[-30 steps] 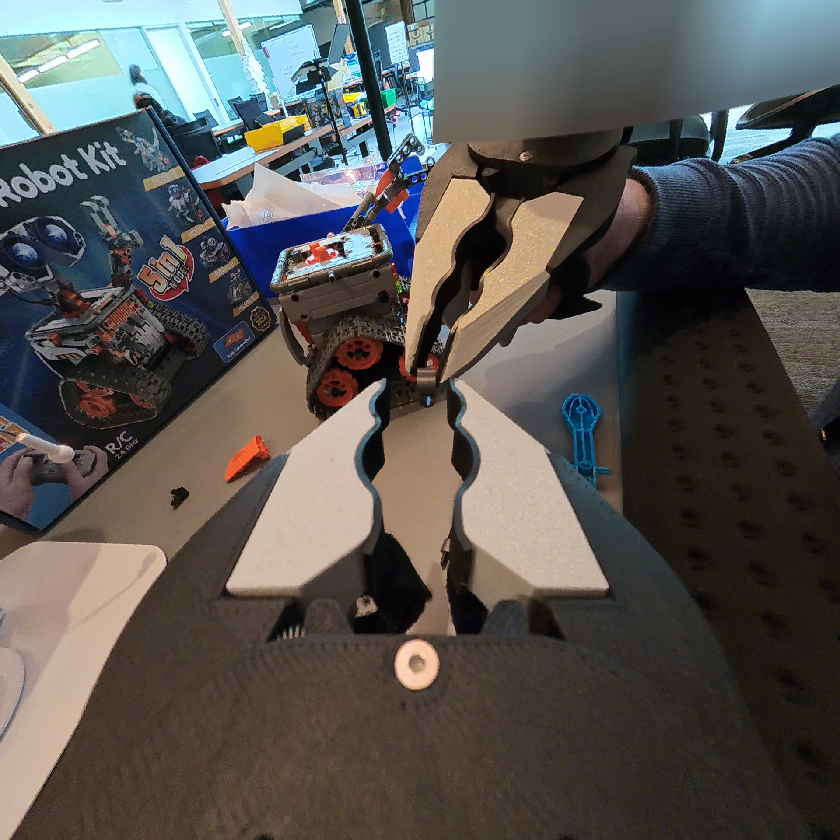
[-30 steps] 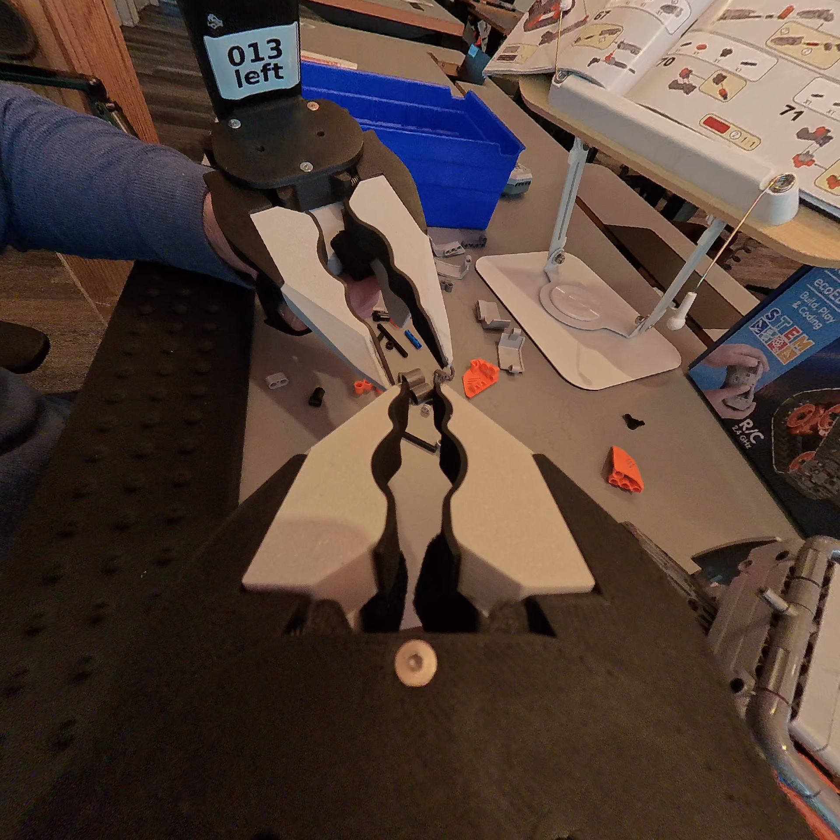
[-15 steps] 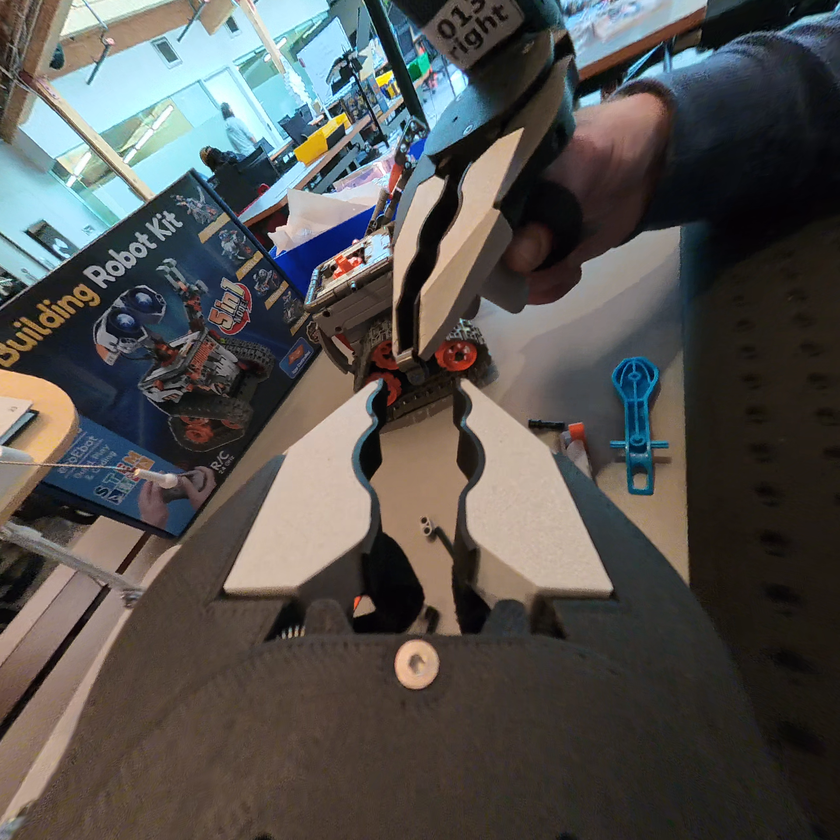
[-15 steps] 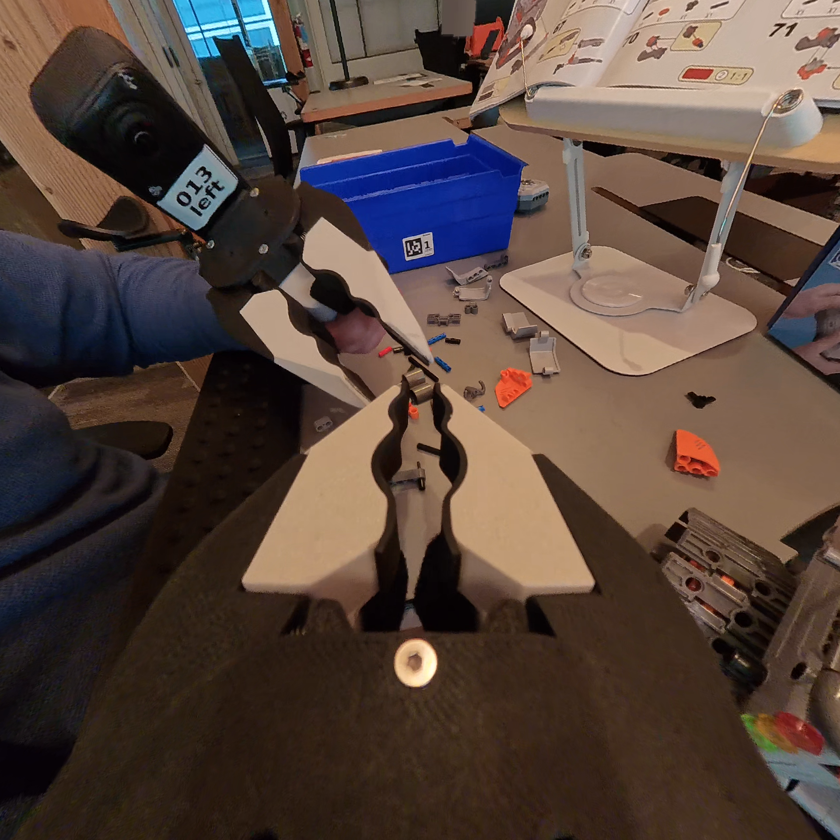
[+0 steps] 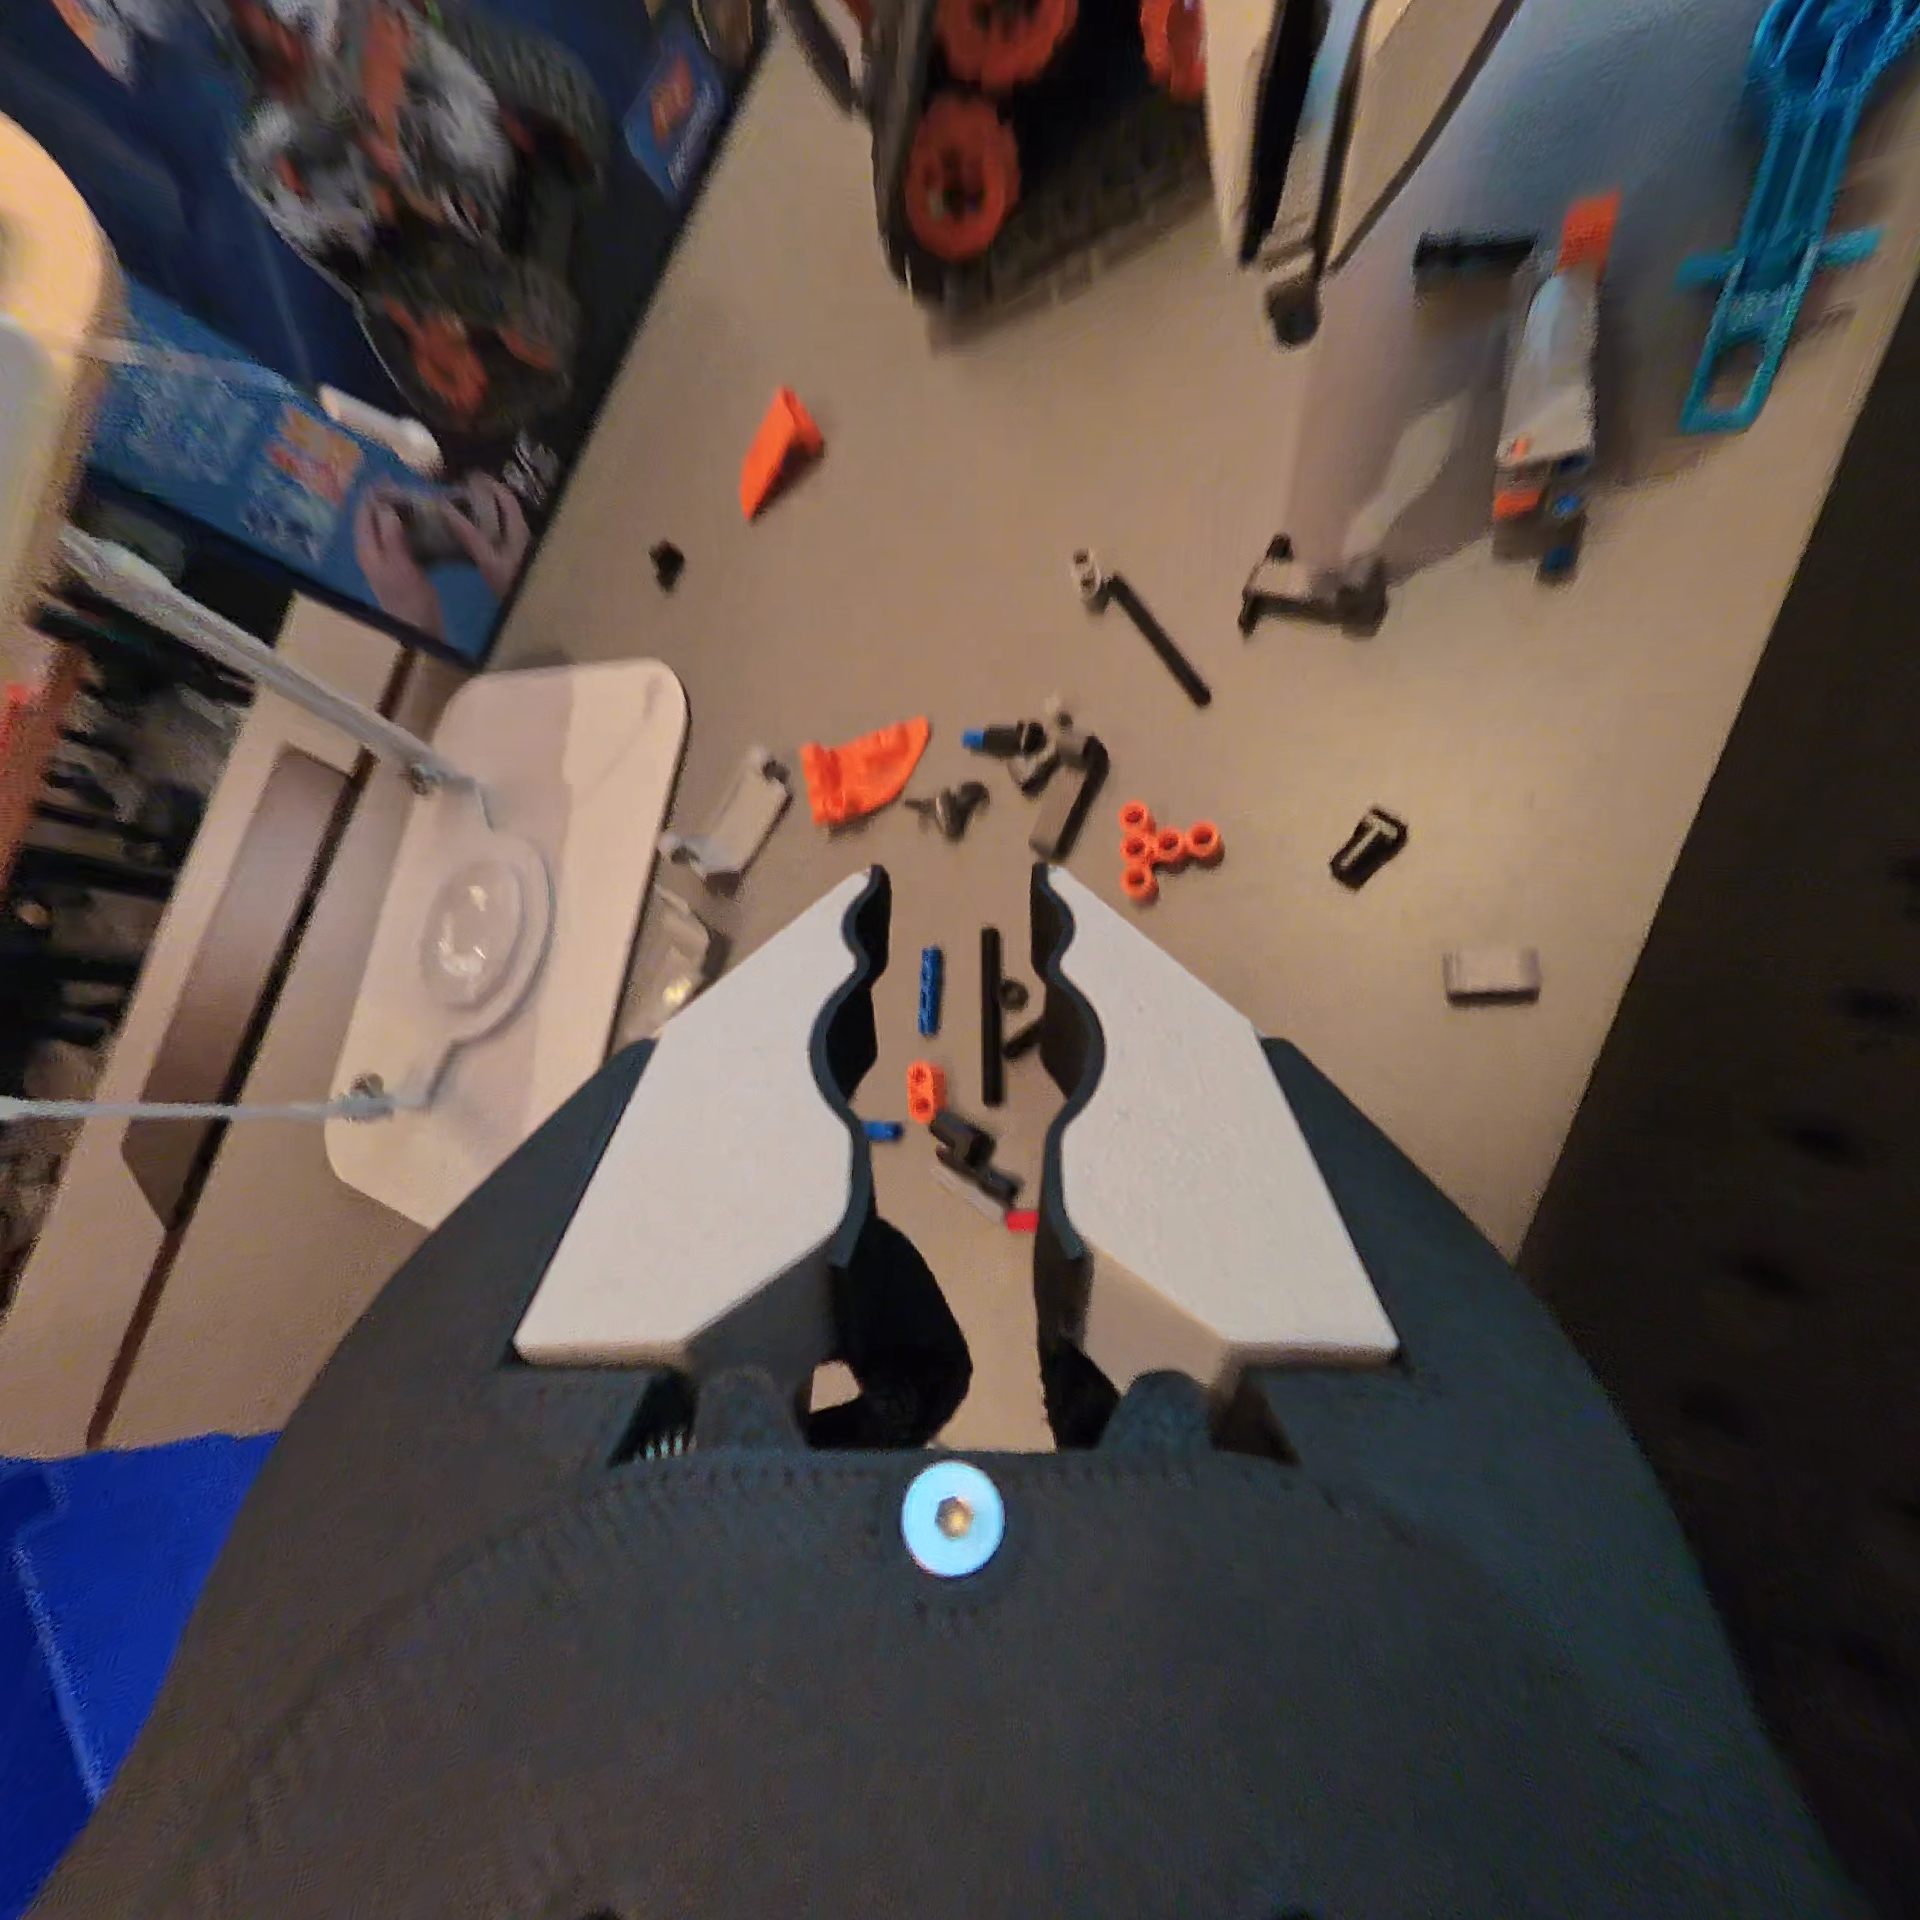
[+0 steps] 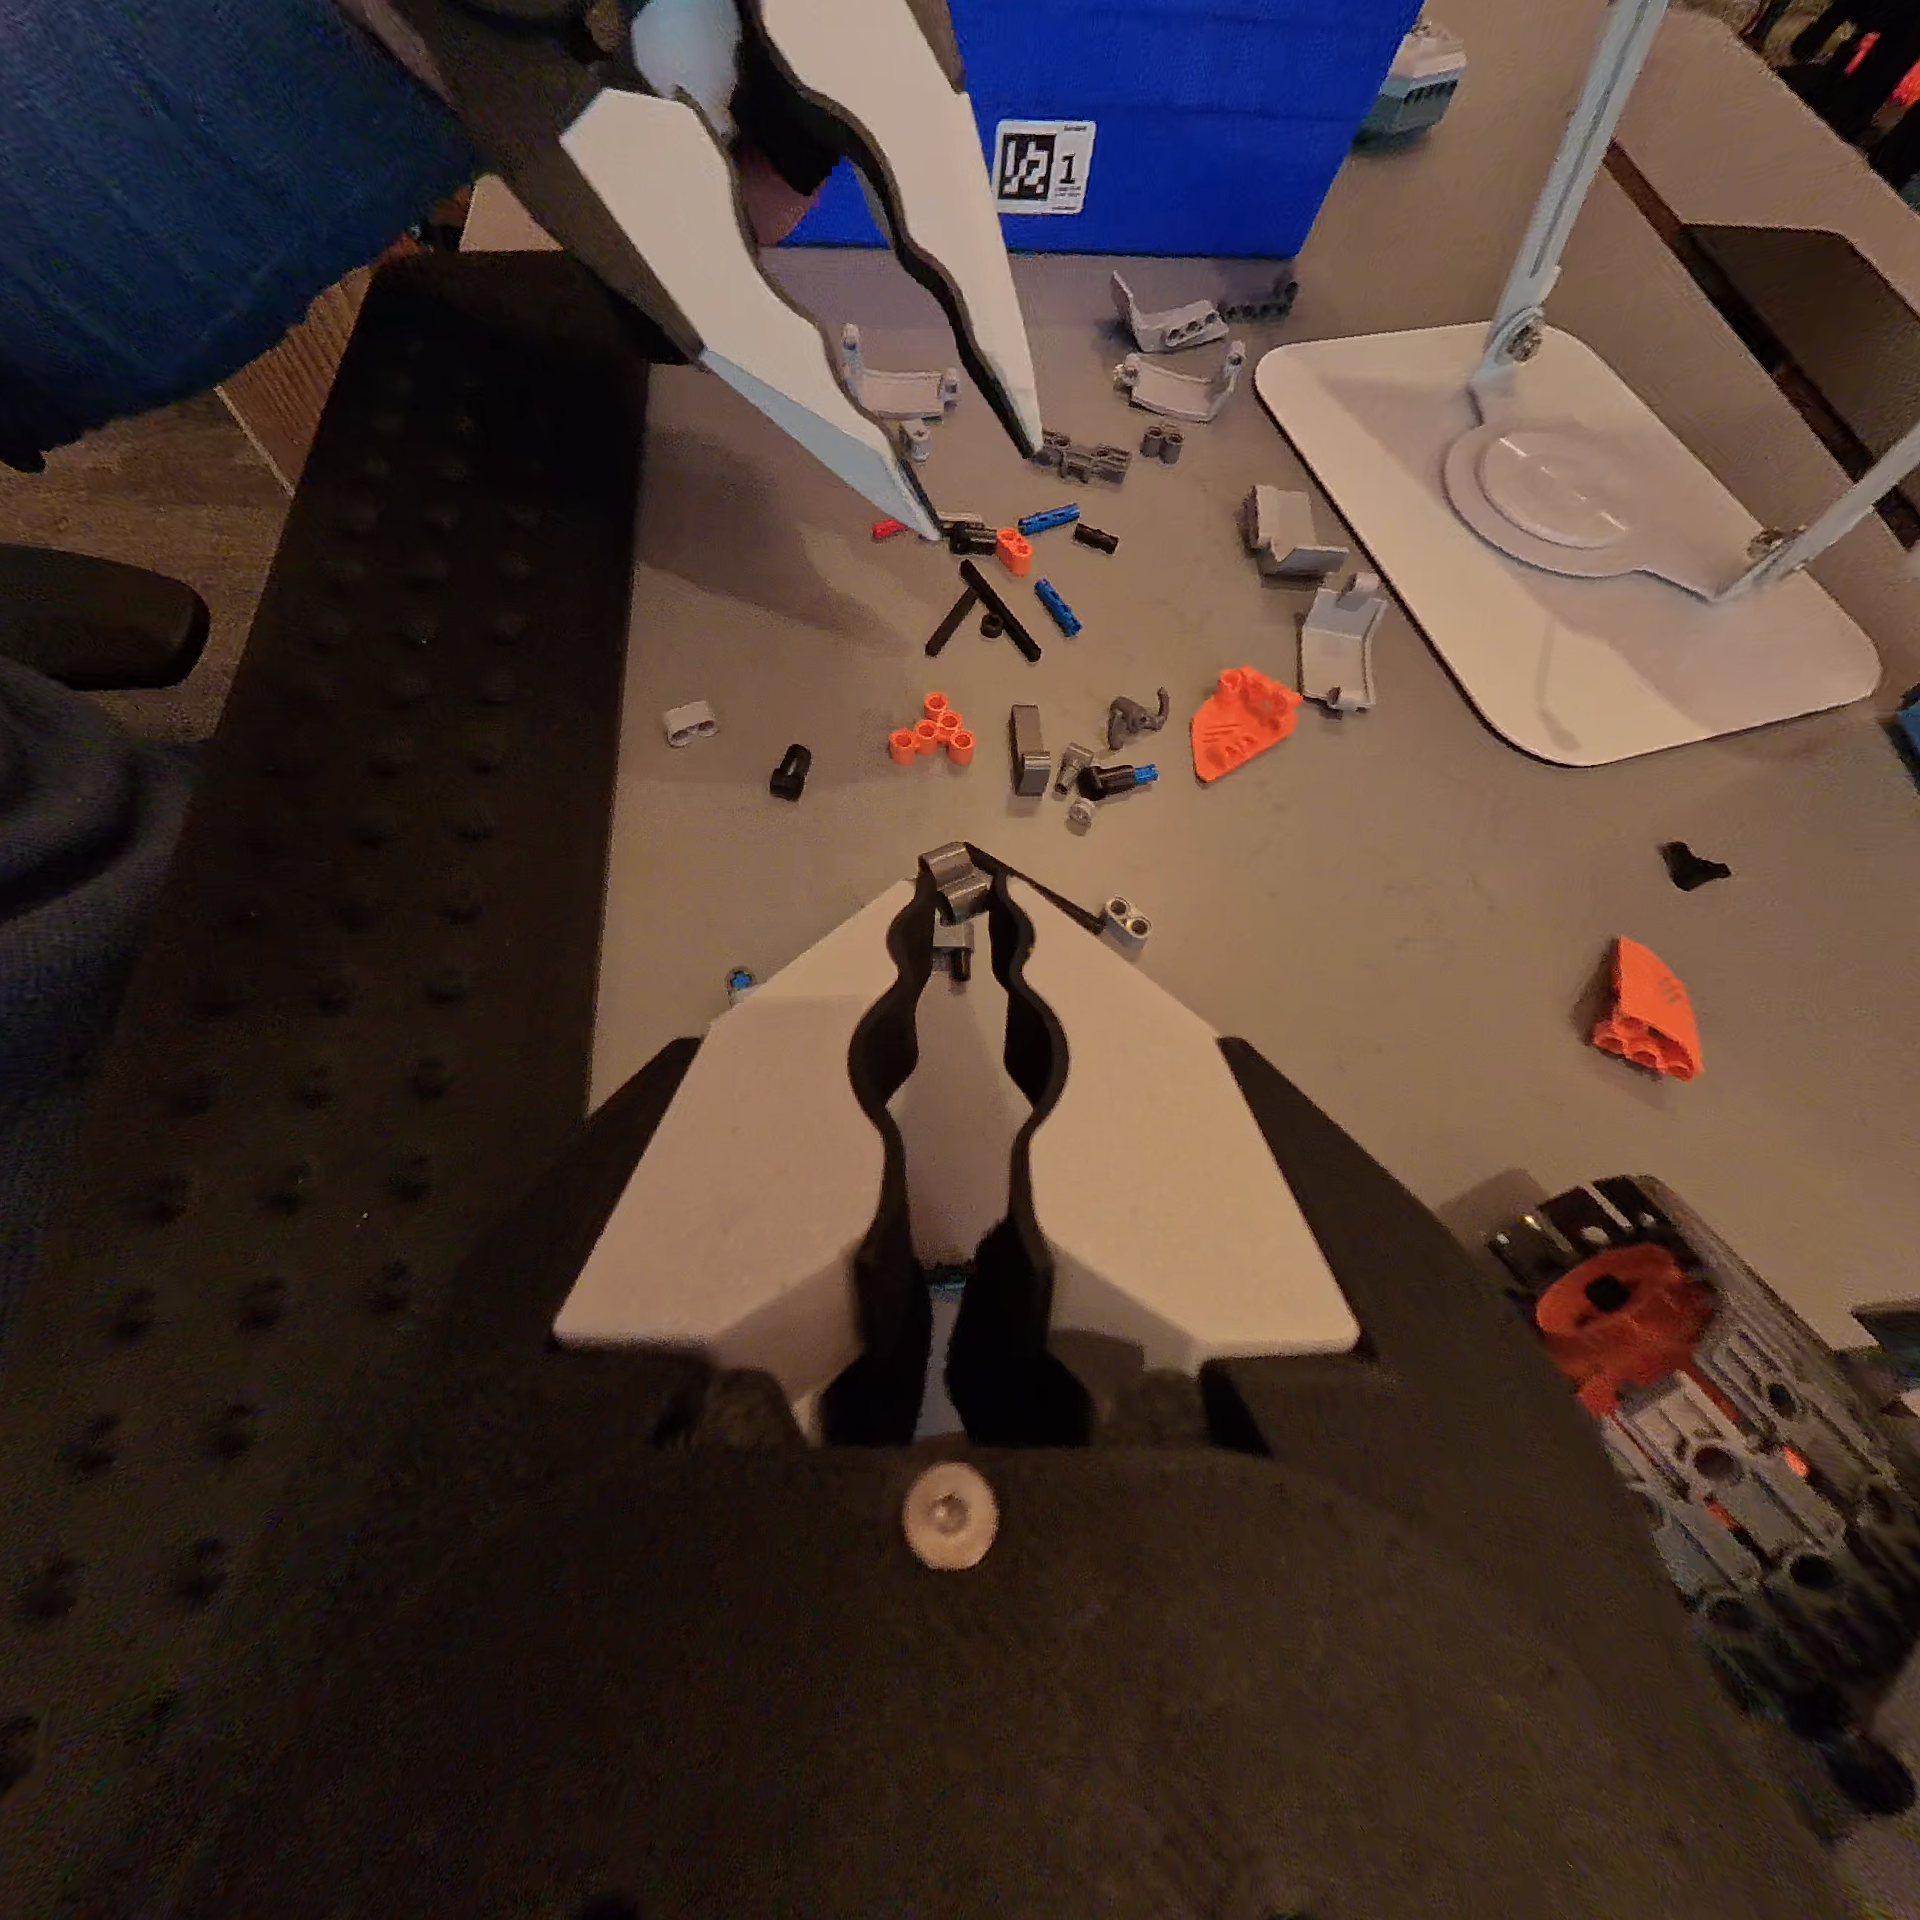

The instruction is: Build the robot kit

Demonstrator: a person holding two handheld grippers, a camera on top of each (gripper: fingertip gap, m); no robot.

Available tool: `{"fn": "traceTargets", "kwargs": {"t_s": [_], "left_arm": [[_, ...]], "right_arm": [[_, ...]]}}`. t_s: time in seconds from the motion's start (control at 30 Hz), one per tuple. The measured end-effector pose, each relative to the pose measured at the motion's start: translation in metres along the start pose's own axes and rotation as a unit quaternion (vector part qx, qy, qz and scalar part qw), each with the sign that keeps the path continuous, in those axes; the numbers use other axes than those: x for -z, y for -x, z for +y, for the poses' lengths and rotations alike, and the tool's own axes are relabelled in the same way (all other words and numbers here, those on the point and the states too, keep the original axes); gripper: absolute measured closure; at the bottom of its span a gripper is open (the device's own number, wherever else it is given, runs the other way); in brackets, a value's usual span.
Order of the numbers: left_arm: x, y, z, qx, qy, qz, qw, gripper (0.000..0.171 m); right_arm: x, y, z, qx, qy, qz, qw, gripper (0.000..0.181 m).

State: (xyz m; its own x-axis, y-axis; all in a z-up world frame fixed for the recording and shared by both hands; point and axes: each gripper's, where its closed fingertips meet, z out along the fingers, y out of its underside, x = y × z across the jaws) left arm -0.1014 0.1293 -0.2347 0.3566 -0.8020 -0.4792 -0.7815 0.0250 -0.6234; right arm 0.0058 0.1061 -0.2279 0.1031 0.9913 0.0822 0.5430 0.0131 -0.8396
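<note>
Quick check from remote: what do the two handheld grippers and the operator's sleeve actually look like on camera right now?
Both match: the left gripper and right gripper each have a black textured printed body, a silver screw at centre, and two pale grey wedge-shaped fingers with wavy black inner pads. No cables show. The operator's sleeve is dark blue ribbed knit.

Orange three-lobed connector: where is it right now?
Right wrist view: the orange three-lobed connector lies on the table, centre-left, between a black pin and a grey block.
</note>
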Motion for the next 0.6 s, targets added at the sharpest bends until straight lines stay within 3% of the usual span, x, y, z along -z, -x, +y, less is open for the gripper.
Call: {"fn": "traceTargets", "kwargs": {"t_s": [0.13,0.3,0.4,0.47,0.6], "left_arm": [[-0.002,-0.001,0.023,0.01,0.043,0.017,0.999,0.146],[-0.012,0.001,0.013,0.015,0.019,0.042,0.999,0.146],[-0.017,0.011,0.018,-0.001,0.049,0.033,0.998,0.147],[-0.004,0.028,0.022,0.008,0.071,0.006,0.997,0.147],[0.053,0.06,0.041,0.022,0.118,-0.055,0.991,0.148]], "right_arm": [[-0.012,0.016,0.005,0.026,0.039,-0.031,0.998,0.174],[-0.029,0.032,0.003,0.052,0.072,-0.061,0.994,0.174],[-0.038,0.039,0.001,0.053,0.083,-0.082,0.992,0.173],[-0.044,0.045,0.003,0.058,0.097,-0.097,0.989,0.173],[-0.053,0.056,0.012,0.065,0.133,-0.136,0.98,0.173]]}}
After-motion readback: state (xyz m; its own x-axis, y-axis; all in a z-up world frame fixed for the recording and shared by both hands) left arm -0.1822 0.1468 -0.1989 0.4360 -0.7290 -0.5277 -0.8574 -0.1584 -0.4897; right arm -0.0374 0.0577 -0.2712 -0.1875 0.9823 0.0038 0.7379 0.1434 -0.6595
